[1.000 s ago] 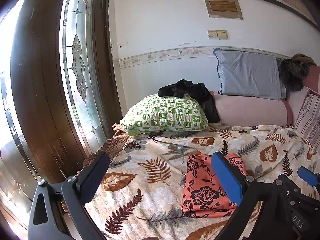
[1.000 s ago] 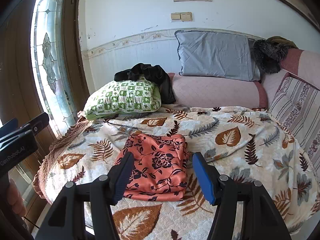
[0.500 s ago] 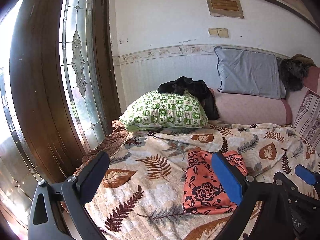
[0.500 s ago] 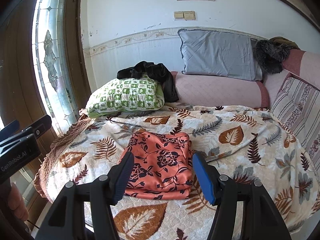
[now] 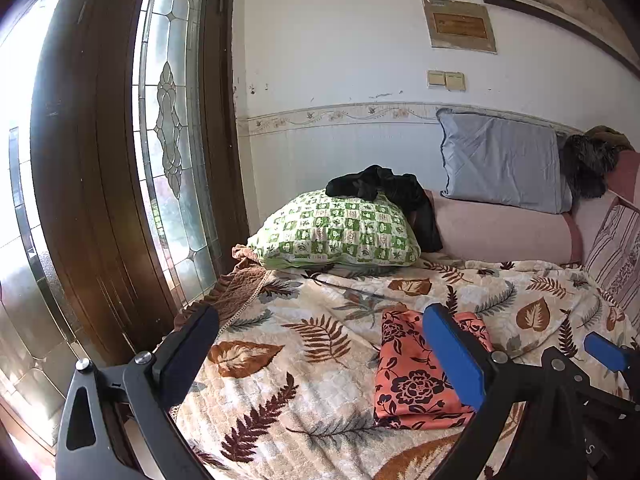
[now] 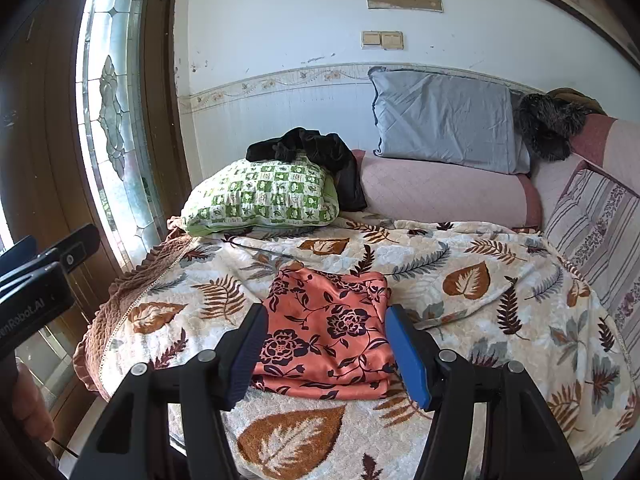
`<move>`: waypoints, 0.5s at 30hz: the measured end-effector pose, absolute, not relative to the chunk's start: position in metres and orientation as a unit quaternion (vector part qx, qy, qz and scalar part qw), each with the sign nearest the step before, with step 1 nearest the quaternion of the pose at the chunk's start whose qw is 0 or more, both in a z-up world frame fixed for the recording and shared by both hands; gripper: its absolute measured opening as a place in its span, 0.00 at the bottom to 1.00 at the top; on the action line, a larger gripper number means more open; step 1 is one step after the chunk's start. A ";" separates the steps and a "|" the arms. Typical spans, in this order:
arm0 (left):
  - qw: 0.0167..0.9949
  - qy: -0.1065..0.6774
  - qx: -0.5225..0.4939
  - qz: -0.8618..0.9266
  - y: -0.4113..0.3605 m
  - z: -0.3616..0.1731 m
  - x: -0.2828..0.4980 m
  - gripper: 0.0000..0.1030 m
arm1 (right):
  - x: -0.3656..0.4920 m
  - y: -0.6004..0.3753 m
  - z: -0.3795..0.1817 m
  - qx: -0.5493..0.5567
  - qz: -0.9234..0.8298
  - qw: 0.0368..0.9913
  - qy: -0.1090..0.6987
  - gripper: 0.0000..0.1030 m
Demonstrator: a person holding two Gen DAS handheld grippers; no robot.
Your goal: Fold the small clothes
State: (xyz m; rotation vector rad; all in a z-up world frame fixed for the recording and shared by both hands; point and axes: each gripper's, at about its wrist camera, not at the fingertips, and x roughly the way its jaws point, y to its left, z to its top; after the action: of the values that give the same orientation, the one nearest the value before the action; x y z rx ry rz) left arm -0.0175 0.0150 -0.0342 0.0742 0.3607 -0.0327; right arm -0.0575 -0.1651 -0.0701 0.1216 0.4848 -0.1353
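A small orange garment with dark flowers (image 6: 328, 332) lies folded into a flat rectangle on the leaf-patterned bedspread (image 6: 460, 280). It also shows in the left wrist view (image 5: 408, 380). My right gripper (image 6: 326, 354) is open and empty, held above the near edge of the garment, apart from it. My left gripper (image 5: 320, 354) is open and empty, held to the left of the garment above the bedspread (image 5: 288, 360). The tip of the right gripper shows at the right edge of the left wrist view (image 5: 606, 350).
A green checked pillow (image 6: 264, 198) with a black garment (image 6: 316, 156) on it lies at the back. A grey pillow (image 6: 444, 120) leans on the wall over a pink bolster (image 6: 440, 192). A wooden door with a glass pane (image 5: 168, 140) stands at the left.
Both grippers have drawn slightly back and up from the bed, so the folded garment sits a little lower in view. The garment has not moved. Both grippers stay open.
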 end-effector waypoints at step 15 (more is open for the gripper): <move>0.984 0.166 0.045 -0.039 0.009 -0.003 -0.046 0.99 | -0.086 -0.166 -0.036 0.054 -0.072 0.973 0.213 0.63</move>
State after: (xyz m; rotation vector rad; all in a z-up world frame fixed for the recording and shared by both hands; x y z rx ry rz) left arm -0.0464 0.0088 -0.0029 0.0895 0.3339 -0.0794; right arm -0.0861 -0.1665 -0.0356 0.1099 0.4307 -0.1450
